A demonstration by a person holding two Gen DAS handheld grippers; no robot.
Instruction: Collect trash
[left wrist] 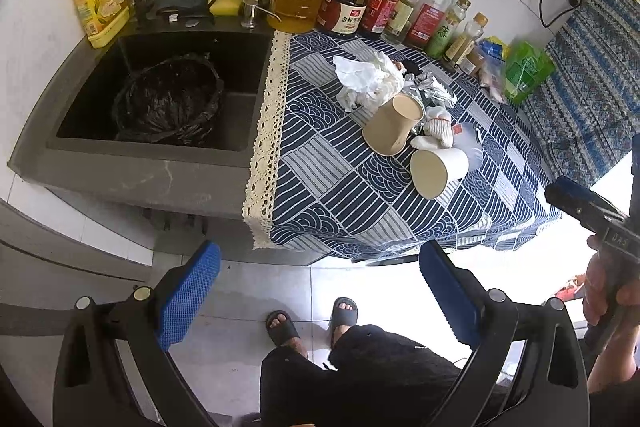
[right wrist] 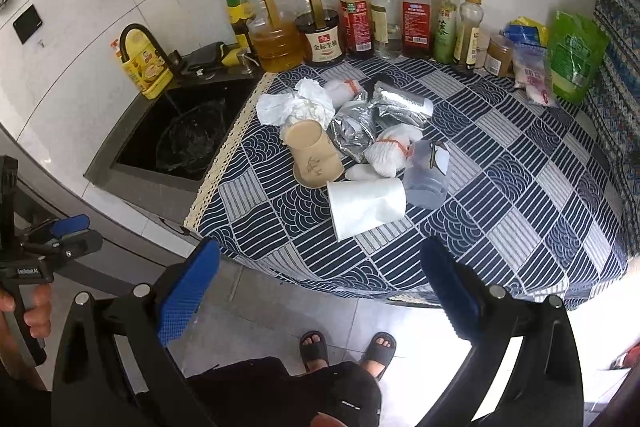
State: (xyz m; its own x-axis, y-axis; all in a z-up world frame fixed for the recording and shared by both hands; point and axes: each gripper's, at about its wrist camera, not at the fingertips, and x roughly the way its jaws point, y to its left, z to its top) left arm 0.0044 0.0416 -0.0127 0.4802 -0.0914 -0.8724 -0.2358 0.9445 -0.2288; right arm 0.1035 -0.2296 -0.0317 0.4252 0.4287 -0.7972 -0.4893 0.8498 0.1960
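Left gripper (left wrist: 320, 291) and right gripper (right wrist: 320, 291): jaws apart, empty, held off the surface (right wrist: 520, 187) edge. Trash pile (right wrist: 352, 131) lies mid-surface; the lined bin (left wrist: 168, 103) sits in the sink. Risk: the tipped white cup (right wrist: 366, 207) rolls when nudged; a hard squeeze collapses the brown cup (right wrist: 312, 155); tissue (right wrist: 296, 105) slips out.

Dark jar (right wrist: 323, 34) label: "金标生抽". Green bottle (right wrist: 445, 27): "蔡". Left claw (right wrist: 60, 239) body: "GenRobot.AI".
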